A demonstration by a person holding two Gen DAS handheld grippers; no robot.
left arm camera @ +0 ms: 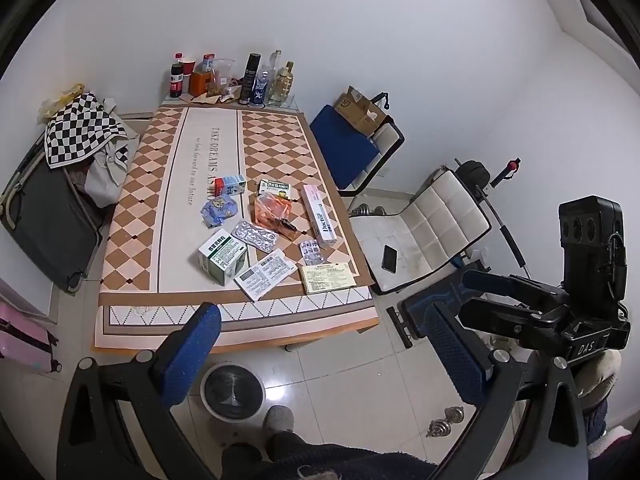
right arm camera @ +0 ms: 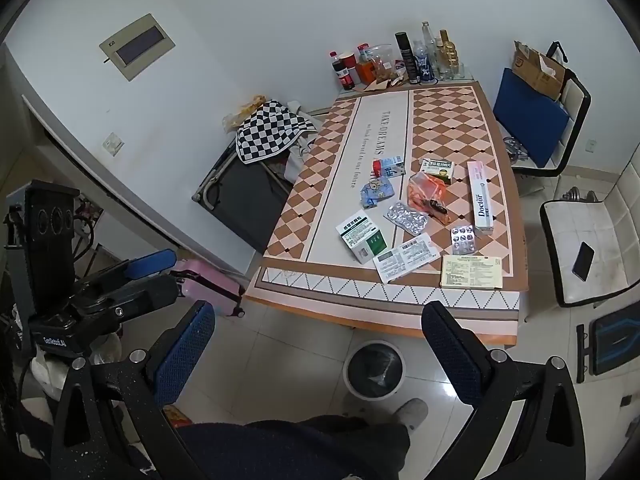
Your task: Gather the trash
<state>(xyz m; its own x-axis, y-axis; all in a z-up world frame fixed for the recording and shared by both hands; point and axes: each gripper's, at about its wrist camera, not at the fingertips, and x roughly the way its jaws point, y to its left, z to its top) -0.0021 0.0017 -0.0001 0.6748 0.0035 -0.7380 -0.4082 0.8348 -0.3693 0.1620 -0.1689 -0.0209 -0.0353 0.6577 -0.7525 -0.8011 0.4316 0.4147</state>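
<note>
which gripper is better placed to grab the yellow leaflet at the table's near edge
Right, probably. The yellow leaflet lies at the table's near right corner, ahead of the open right gripper; the left gripper sits further left.

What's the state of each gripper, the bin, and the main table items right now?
left gripper: open, empty, above the floor
right gripper: open, empty
trash bin: on the floor by the table edge, black liner, looks empty
green-white box: on the table, closed
Doctor box: lying flat
orange bag: crumpled
blister pack: flat on the table
phone: on the white chair, screen dark
</note>
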